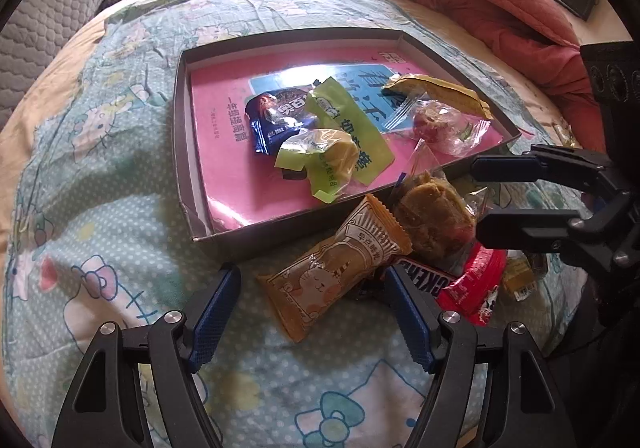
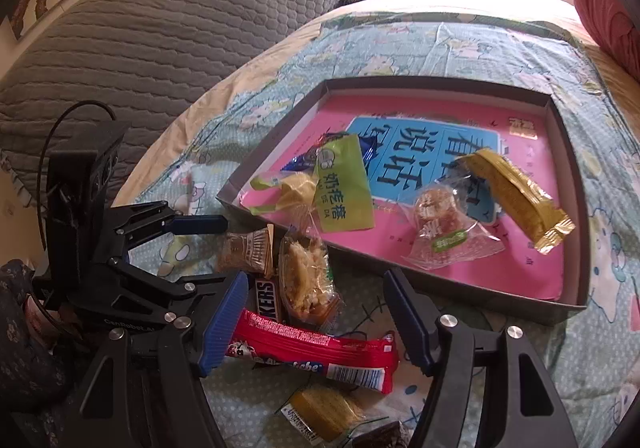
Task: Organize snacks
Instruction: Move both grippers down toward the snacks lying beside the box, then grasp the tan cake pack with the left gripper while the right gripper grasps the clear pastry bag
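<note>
Both grippers hung low over the bed with nothing in them. On the left gripper (image 1: 310,288) the blue pads stood apart around one end of an orange snack pack with a cat drawing (image 1: 334,268), not pressing it. On the right gripper (image 2: 314,294) the pads were open too, above a long red wrapper bar (image 2: 316,352).

I would say the job was about half done. A flat grey cardboard box (image 1: 182,136) lay on the blue cartoon bedspread (image 1: 100,176), and a pink book (image 2: 500,268) covered its bottom. Five snacks sat on that book: a dark blue candy pack (image 1: 276,116), a long green wrapper (image 1: 352,128), a clear bag with a yellow cake (image 1: 324,160), a clear bag with a red and brown treat (image 1: 440,124) and a mustard yellow bar (image 2: 516,200).

A pile was still waiting on the bedspread, just beside the near wall of the box. It held the orange cat pack, a brown Snickers bar (image 2: 269,298), a clear bag with a crumbly brown cake (image 2: 306,280), the red bar, a small yellow pack (image 2: 324,410) and something dark at the bottom edge that I could not make out.
</note>
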The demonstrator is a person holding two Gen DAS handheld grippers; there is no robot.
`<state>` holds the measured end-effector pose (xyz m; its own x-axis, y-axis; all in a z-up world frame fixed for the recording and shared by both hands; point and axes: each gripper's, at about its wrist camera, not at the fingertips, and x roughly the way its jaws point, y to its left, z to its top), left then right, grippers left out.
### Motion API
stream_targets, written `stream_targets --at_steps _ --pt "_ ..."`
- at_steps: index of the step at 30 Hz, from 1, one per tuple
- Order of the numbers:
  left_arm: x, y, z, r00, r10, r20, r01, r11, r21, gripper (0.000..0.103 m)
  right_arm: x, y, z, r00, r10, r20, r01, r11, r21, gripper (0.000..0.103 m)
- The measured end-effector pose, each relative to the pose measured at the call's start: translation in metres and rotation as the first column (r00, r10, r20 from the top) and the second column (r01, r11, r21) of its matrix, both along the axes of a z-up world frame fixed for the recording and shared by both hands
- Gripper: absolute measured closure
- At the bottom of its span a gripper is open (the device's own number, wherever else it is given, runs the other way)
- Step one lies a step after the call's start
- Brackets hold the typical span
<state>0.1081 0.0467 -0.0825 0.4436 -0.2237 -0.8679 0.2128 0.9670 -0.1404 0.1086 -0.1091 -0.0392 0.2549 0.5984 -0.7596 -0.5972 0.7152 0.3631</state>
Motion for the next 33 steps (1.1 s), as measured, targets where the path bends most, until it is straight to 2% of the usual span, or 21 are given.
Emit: stream_targets --at_steps 2,9,15,16,17,21,28,33 --pt "0.002 0.001 -0.002 1.000 -0.010 0.000 0.010 1.000 -0.011 0.027 0.002 0.003 -0.004 1.000 0.005 -0.007 -0.005 1.000 -0.008 0.034" --pt "0.007 0.000 -0.003 0.999 -0.052 0.010 0.052 0.999 -0.011 0.028 0.005 0.017 -0.019 0.998 0.049 -0.035 -0.051 0.998 -0.033 0.053" --pt "0.011 0.001 -0.004 0.997 -0.072 0.010 0.072 0.997 -0.014 0.028 0.003 0.028 -0.031 0.997 0.072 -0.036 -0.075 0.994 -0.077 0.062" --pt "0.011 0.001 -0.004 0.997 -0.074 0.010 0.074 0.997 -0.013 0.032 0.002 0.028 -0.031 0.997 0.072 -0.035 -0.075 0.994 -0.075 0.062" --pt "0.010 0.000 -0.005 0.997 -0.083 0.009 0.083 0.996 -0.021 0.047 0.003 0.029 -0.030 0.997 0.075 -0.036 -0.077 0.995 -0.069 0.065" --pt "0.010 -0.007 -0.006 0.995 -0.097 -0.001 0.097 0.995 -0.004 0.051 0.001 0.030 -0.030 0.996 0.084 -0.028 -0.086 0.994 -0.070 0.069" --pt "0.004 -0.004 -0.005 0.999 -0.042 -0.008 0.042 0.999 -0.022 0.069 0.005 0.027 -0.028 0.996 0.077 -0.040 -0.079 0.996 -0.044 0.071" --pt "-0.002 0.000 -0.002 1.000 0.009 -0.006 -0.010 0.999 -0.048 0.074 0.005 0.024 -0.023 0.996 0.079 -0.034 -0.080 0.996 -0.026 0.072"
